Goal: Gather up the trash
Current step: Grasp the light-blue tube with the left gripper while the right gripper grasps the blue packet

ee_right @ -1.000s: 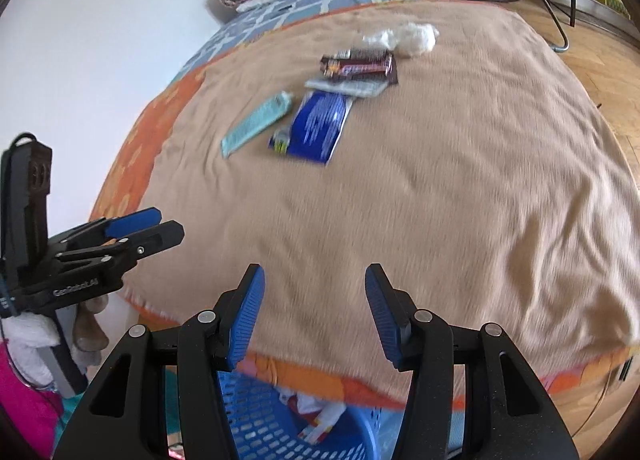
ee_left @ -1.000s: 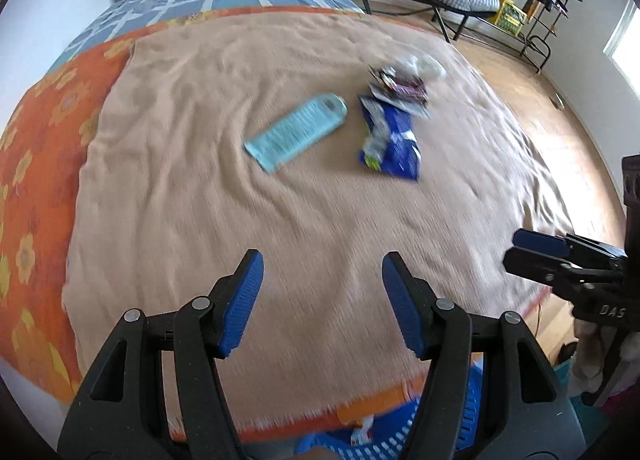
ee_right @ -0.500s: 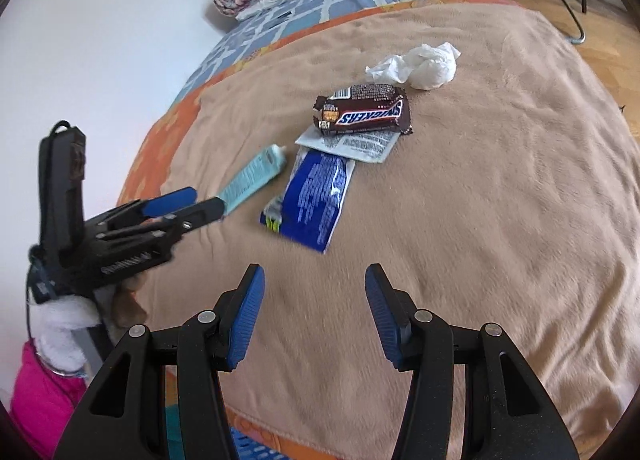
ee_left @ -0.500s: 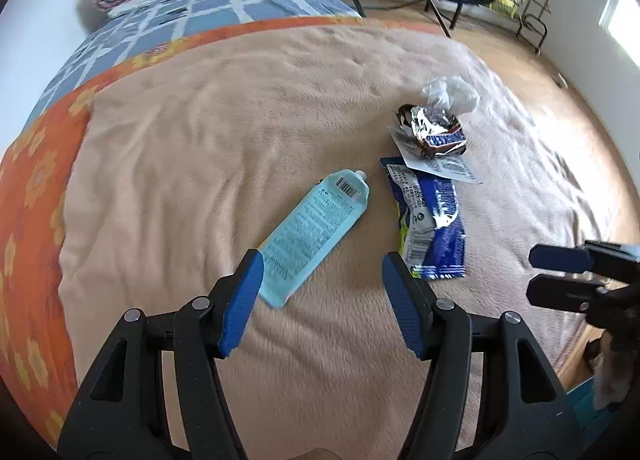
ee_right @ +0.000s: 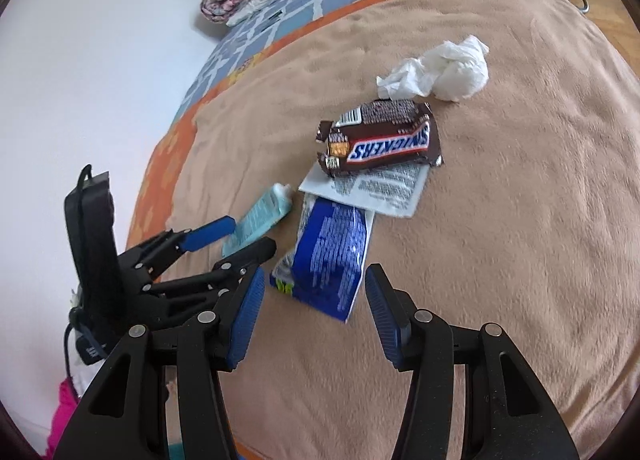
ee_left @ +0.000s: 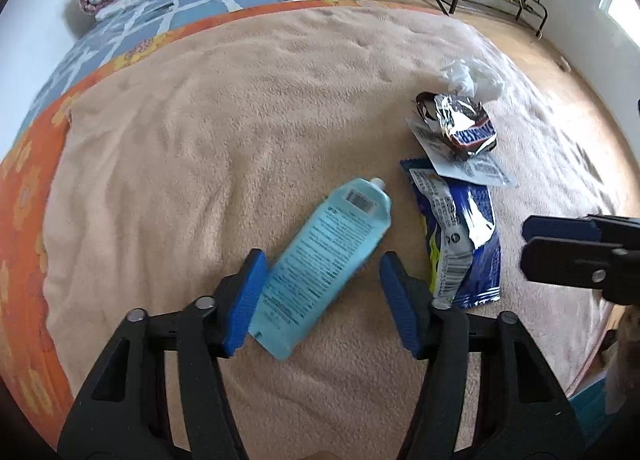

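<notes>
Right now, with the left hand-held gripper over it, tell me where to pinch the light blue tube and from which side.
Pinch the light blue tube across its flat, wide tail end, coming down from above. It lies flat on the tan blanket, cap pointing away, tail already between the fingers of the left hand-held gripper, whose jaws are closing. The tail looks easier to pinch than the cap end.

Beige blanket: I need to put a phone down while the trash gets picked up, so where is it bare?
The beige blanket is bare between the orange sheet and the light blue tube, and beyond the crumpled tissue toward the floor side. It is crowded around the tube, blue wrapper, white leaflet and candy wrapper.
</notes>
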`<action>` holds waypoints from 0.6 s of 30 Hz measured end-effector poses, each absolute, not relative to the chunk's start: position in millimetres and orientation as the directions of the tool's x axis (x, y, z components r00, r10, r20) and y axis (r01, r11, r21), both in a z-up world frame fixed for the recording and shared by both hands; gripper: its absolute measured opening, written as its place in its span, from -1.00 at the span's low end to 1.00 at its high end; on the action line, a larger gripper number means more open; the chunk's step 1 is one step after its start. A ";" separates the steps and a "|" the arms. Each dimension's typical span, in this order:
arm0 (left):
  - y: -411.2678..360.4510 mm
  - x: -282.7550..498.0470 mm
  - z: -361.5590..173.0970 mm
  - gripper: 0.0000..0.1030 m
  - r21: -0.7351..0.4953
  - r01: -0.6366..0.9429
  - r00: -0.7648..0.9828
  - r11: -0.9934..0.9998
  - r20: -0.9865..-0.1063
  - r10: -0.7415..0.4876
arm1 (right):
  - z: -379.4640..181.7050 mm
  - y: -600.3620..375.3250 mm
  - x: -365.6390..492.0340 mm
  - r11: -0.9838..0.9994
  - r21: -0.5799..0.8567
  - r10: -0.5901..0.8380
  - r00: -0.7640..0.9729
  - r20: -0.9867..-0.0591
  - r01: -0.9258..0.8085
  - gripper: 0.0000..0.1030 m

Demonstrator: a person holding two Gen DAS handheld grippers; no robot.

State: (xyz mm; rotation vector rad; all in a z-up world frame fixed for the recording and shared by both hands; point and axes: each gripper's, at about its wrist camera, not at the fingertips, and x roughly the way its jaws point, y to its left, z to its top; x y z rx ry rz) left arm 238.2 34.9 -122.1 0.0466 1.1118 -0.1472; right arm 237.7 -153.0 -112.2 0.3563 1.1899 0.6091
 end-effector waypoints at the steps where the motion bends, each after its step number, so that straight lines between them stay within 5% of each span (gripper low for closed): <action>1: 36.3 239.0 -122.9 0.10 -0.057 0.143 0.430 0.988 -0.895 -0.114 | -113.5 -150.4 239.6 0.798 0.546 0.599 0.242 -0.763 -0.254 -0.01; 13: 22.5 243.7 -124.6 0.14 -0.013 0.202 0.441 0.979 -0.892 -0.103 | -116.4 -157.7 247.3 0.802 0.554 0.596 0.254 -0.761 -0.224 -0.01; 18: 22.8 242.4 -126.0 -0.02 0.013 0.193 0.459 0.981 -0.885 -0.079 | -119.0 -157.9 245.6 0.806 0.549 0.591 0.249 -0.767 -0.222 -0.01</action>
